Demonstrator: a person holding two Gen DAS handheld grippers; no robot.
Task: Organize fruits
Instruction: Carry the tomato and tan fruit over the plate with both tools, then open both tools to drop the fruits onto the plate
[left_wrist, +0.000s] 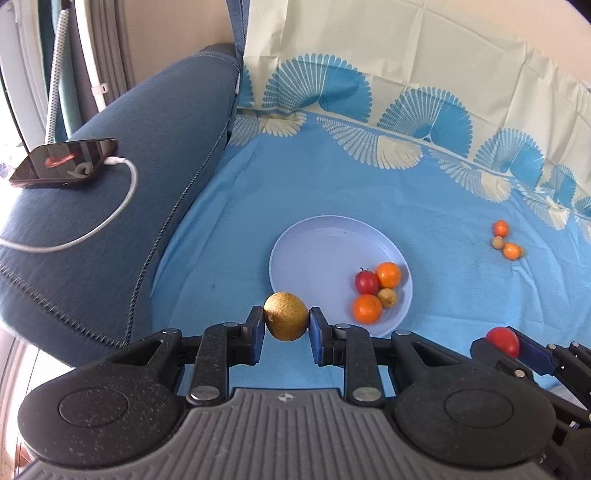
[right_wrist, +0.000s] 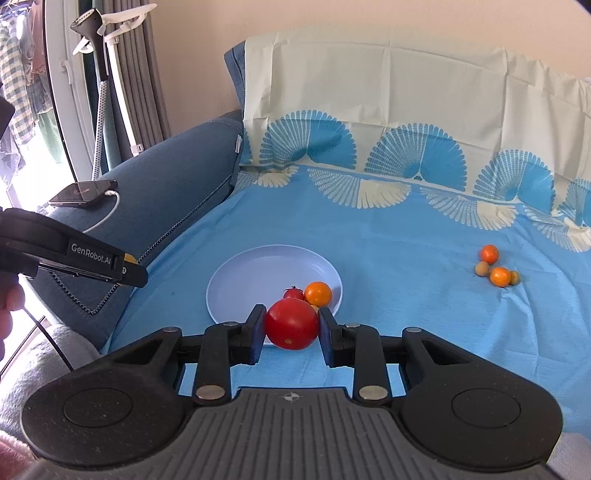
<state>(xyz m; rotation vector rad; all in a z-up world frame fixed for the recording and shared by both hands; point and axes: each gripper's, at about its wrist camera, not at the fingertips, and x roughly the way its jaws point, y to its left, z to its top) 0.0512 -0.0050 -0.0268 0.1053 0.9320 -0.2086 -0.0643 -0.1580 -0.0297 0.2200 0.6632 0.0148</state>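
left gripper (left_wrist: 286, 321): pinching brown kiwi (left_wrist: 286, 316), long axis roughly upright, near plate's (left_wrist: 314, 251) near-left rim | right gripper (right_wrist: 291, 325): clamped on red tomato (right_wrist: 291, 324), over plate's near edge

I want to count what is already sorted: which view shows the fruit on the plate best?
The left wrist view: the plate lies open, with two oranges, a small tomato and a small brown fruit all visible. In the right wrist view, the held tomato covers part of that cluster.
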